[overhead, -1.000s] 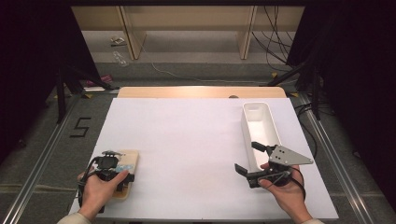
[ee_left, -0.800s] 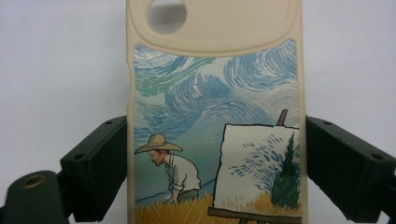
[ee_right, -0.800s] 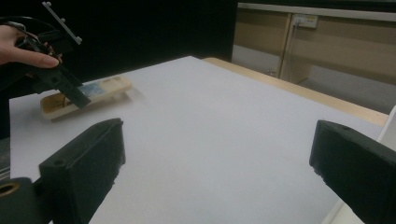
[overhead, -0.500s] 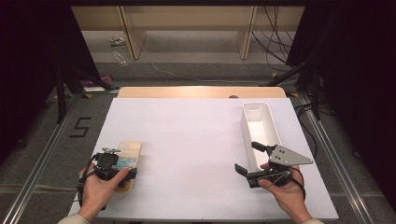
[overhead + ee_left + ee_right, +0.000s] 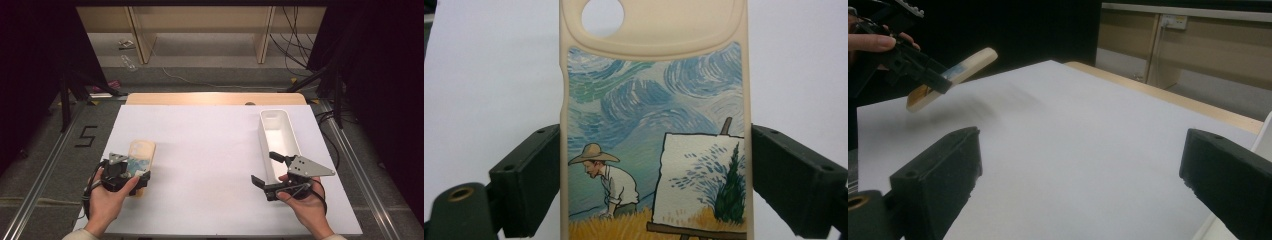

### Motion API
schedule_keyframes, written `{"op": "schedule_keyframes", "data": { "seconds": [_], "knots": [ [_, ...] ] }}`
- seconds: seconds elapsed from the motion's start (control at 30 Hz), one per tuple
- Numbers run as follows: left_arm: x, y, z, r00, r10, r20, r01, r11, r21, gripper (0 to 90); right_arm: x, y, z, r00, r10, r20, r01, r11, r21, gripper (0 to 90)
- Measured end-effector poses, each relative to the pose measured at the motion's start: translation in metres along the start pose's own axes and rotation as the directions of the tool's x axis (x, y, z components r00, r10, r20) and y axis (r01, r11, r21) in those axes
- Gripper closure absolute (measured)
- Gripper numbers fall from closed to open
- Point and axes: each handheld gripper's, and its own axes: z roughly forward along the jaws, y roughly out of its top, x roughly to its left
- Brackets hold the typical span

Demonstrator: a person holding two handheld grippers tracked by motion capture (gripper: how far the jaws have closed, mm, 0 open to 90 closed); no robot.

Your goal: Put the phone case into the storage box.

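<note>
Your left hand (image 5: 102, 195) comes in from the bottom left edge and wraps the body of the left gripper (image 5: 134, 176), thumb along its right side. Its jaws point away from you and stand wide, each pad pressed flat against one long edge of the phone case (image 5: 654, 120) between them; seen from the other gripper, the jaws tip slightly upward. Your right hand (image 5: 305, 200) cups the right gripper (image 5: 265, 170) from below and behind, wrist angled inward. Its jaws are spread far apart with nothing between the fingers (image 5: 938, 180), aimed level toward your left side.
</note>
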Motion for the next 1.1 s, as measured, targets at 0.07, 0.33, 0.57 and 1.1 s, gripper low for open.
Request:
{"op": "schedule_keyframes", "data": {
  "seconds": [0.07, 0.33, 0.57, 1.1],
  "knots": [
    [-0.002, 0.002, -0.002, 0.9999, 0.015, 0.003, -0.015, 0.9993, -0.035, 11.4, 0.0, 0.0, 0.0, 1.0, -0.001, -0.001, 0.001, 1.0, 0.0, 4.2],
    [-0.008, 0.007, -0.006, 0.9989, 0.046, 0.011, -0.044, 0.9934, -0.106, 11.4, 0.001, 0.0, 0.002, 1.0, 0.004, -0.004, -0.004, 1.0, 0.002, 4.2],
    [-0.014, 0.013, -0.006, 0.9977, 0.067, 0.012, -0.064, 0.9866, -0.15, 11.4, 0.003, 0.001, 0.003, 1.0, -0.001, -0.009, 0.001, 1.0, 0.001, 4.2],
    [-0.03, 0.022, -0.004, 0.9937, 0.11, 0.02, -0.103, 0.971, -0.216, 11.3, 0.007, 0.005, 0.005, 0.9999, -0.004, -0.014, 0.004, 1.0, -0.013, 4.0]
  ]
}}
